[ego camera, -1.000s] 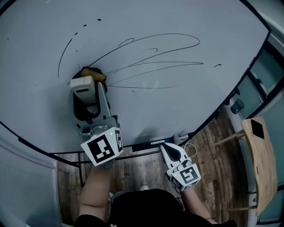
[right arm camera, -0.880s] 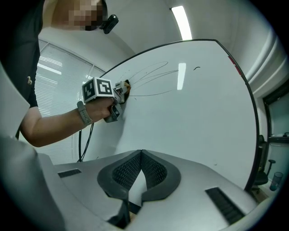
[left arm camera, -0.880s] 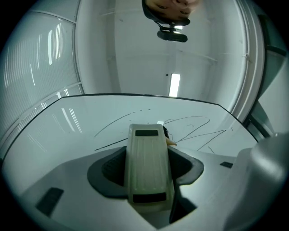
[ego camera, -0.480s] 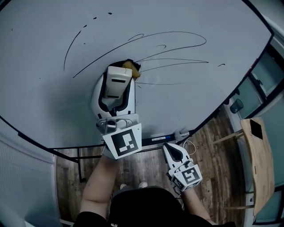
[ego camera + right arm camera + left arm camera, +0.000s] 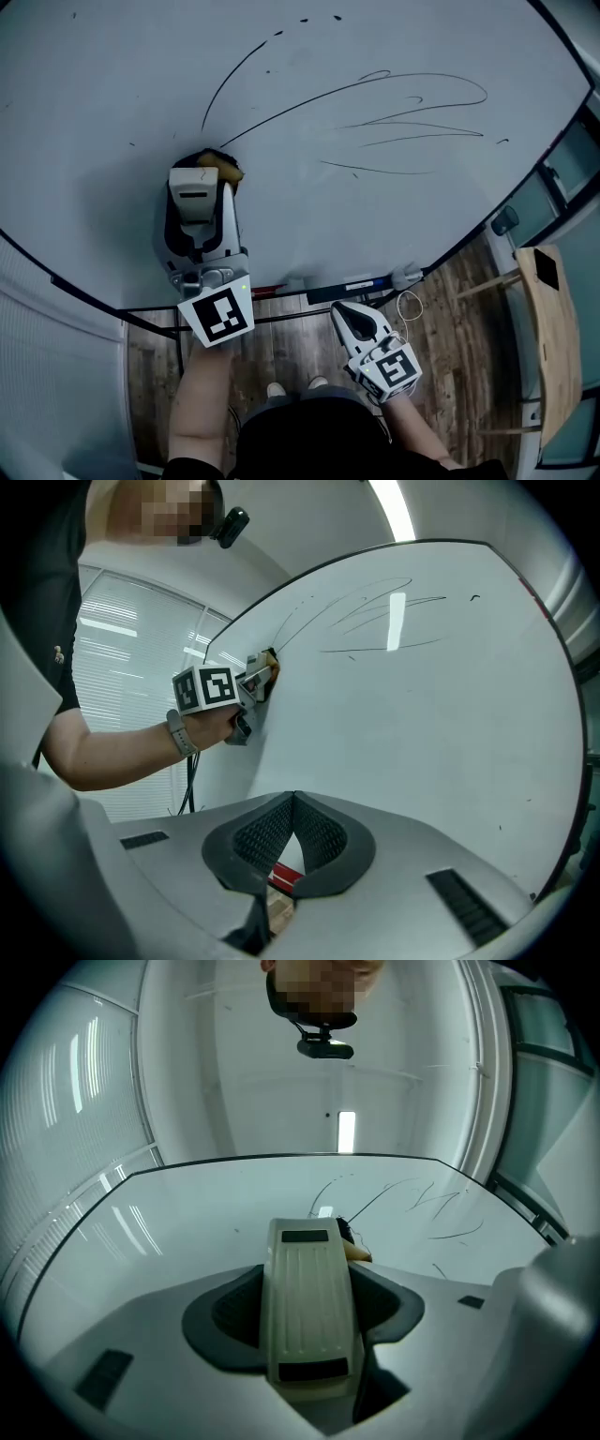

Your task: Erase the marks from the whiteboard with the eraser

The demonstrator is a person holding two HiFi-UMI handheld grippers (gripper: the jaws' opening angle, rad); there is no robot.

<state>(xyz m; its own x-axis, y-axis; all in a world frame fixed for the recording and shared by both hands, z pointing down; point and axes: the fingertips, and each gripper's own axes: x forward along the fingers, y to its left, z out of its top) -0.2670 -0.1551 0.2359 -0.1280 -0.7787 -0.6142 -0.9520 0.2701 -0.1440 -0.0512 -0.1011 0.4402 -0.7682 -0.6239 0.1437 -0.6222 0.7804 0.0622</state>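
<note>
The whiteboard (image 5: 112, 141) carries long black looping marks (image 5: 412, 108) toward its upper right. My left gripper (image 5: 197, 197) is shut on a cream eraser (image 5: 217, 169), whose brown felt end is pressed to the board at the lower left end of the marks. In the left gripper view the ribbed eraser (image 5: 309, 1307) lies between the jaws, with the marks (image 5: 412, 1194) beyond it. My right gripper (image 5: 361, 323) hangs below the board's lower edge, shut with nothing in it. Its own view shows the pads meeting (image 5: 293, 808) and the left gripper (image 5: 253, 682) against the board.
A marker tray (image 5: 347, 284) with pens runs along the board's lower edge, and a small white object (image 5: 406, 275) sits at its right end. A wooden table (image 5: 553, 337) stands at the right over the plank floor. Window blinds (image 5: 131, 639) hang left of the board.
The left gripper swept the eraser right across the lower strokes, then back left and down. The left ends of those lower strokes are gone. The right gripper has barely moved.
</note>
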